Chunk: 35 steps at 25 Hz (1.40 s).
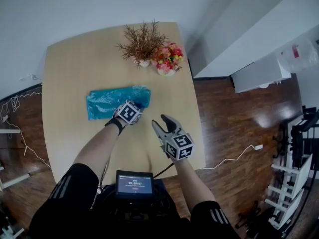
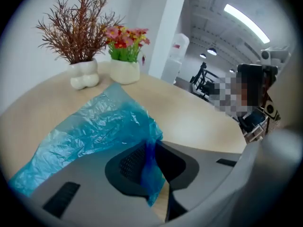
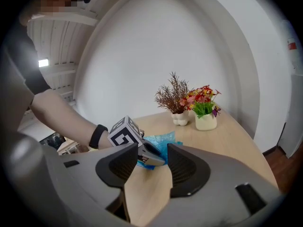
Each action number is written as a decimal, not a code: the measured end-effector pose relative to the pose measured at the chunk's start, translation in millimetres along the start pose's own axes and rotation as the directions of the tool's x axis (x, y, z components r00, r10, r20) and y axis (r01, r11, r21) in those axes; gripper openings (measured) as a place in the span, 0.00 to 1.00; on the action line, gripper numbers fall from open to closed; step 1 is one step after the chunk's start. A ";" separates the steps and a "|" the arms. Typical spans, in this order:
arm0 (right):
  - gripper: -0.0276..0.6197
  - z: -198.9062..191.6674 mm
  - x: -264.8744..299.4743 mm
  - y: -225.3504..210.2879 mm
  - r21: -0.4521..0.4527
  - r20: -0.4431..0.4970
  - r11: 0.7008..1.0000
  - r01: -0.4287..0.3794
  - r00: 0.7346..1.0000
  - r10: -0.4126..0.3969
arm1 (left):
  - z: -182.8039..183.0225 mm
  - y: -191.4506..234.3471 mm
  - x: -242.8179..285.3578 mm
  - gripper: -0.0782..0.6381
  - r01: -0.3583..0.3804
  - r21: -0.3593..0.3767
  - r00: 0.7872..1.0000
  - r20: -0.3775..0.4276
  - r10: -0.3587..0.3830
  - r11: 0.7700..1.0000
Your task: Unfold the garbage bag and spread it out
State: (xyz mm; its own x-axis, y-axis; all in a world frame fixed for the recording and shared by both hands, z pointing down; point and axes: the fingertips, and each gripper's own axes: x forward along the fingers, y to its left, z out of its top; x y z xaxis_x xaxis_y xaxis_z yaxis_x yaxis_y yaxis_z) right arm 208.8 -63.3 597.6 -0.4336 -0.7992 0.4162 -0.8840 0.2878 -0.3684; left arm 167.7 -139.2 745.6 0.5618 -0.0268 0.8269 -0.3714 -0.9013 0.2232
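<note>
A folded blue garbage bag (image 1: 107,102) lies crumpled on the pale wooden table (image 1: 75,63), its long side running left to right. My left gripper (image 1: 140,105) sits at the bag's right end. In the left gripper view its pads pinch a fold of the bag (image 2: 94,129) that hangs down between them, so the left gripper (image 2: 150,162) is shut on that corner. My right gripper (image 1: 163,124) hovers open over bare table just right of the left one, with nothing between its jaws. In the right gripper view, the right gripper (image 3: 150,167) points at the left gripper (image 3: 142,152) and the bag (image 3: 163,143).
A dried brown plant in a white vase (image 1: 142,44) and a pot of red and pink flowers (image 1: 168,59) stand at the table's far edge. A small screen (image 1: 134,184) sits at the near edge. A white cable (image 1: 234,158) lies on the wooden floor to the right.
</note>
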 end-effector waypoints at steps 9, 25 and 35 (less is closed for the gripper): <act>0.35 1.9 8.7 9.7 -0.021 -0.009 1.000 -0.016 1.000 0.016 | 24.1 0.1 -29.3 0.14 0.165 -0.139 0.954 0.274 -0.123 0.976; 0.35 -37.1 101.2 26.1 -0.216 -0.209 0.970 -0.112 0.976 0.066 | 44.7 13.4 -136.6 0.13 0.360 -0.217 0.767 0.623 -0.155 0.907; 0.35 -86.5 170.1 52.7 -0.430 -0.458 0.864 -0.261 0.888 0.041 | 36.4 21.4 -150.7 0.13 0.370 -0.220 0.740 0.657 -0.144 0.903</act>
State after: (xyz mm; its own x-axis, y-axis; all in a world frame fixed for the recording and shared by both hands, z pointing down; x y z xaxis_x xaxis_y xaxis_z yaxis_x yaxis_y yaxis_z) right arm 73.4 -138.4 720.9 -0.5010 -0.4568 0.7351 -0.7258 0.6844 -0.0693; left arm 102.0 -170.2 607.0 0.9548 -0.1742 0.2408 -0.2895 -0.7285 0.6209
